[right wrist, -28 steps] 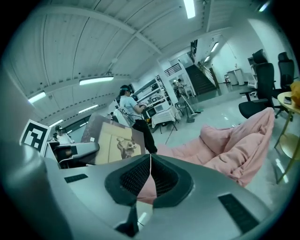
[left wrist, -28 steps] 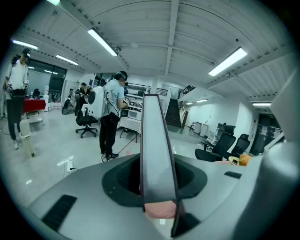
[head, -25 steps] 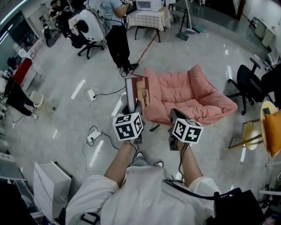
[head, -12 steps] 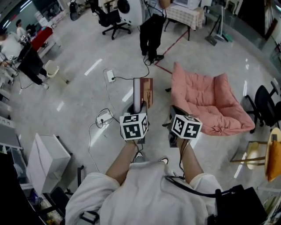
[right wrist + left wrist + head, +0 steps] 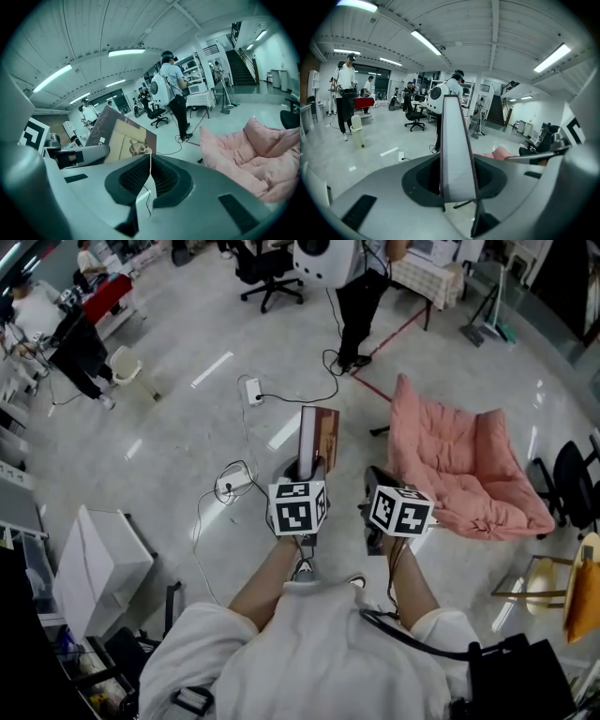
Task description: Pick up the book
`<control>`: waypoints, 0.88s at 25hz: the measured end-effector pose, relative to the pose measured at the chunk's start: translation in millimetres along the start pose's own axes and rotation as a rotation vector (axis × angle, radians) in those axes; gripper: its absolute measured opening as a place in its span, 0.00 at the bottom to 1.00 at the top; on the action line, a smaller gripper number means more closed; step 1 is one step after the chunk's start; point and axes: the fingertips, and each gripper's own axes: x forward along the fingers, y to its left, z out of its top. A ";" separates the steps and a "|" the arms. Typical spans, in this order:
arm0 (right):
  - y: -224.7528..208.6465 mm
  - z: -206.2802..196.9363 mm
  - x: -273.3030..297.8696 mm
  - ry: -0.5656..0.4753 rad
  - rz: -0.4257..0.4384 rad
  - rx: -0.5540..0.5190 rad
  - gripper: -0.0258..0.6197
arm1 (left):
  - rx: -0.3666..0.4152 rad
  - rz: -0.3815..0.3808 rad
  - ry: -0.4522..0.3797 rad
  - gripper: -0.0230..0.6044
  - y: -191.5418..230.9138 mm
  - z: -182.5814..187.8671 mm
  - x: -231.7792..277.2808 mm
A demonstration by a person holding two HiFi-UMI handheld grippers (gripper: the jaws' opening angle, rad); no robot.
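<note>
Above open floor (image 5: 187,427), book (image 5: 319,437) pinched upright in left gripper (image 5: 457,180) jaws; right gripper (image 5: 150,159) jaws together, empty.

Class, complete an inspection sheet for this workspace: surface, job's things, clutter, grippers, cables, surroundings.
Surface: glossy grey floor; no table in view.
Job's things: book, upright, held off the floor.
Clutter: white box, bin.
Grippers: left gripper shut on book; right gripper shut, empty.
Cables: power strip and loose cable on the floor.
Surroundings: pink chair, office chair, person standing.
</note>
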 end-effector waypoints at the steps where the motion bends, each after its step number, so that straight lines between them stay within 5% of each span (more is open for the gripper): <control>1: 0.7 0.3 -0.3 -0.001 0.000 -0.005 0.09 | 0.003 -0.004 -0.001 0.27 -1.1 -0.1 -0.3; 22: -18.6 3.0 -15.3 -0.023 -0.081 -0.040 0.09 | 0.000 -0.040 0.017 0.27 -14.6 -7.7 8.3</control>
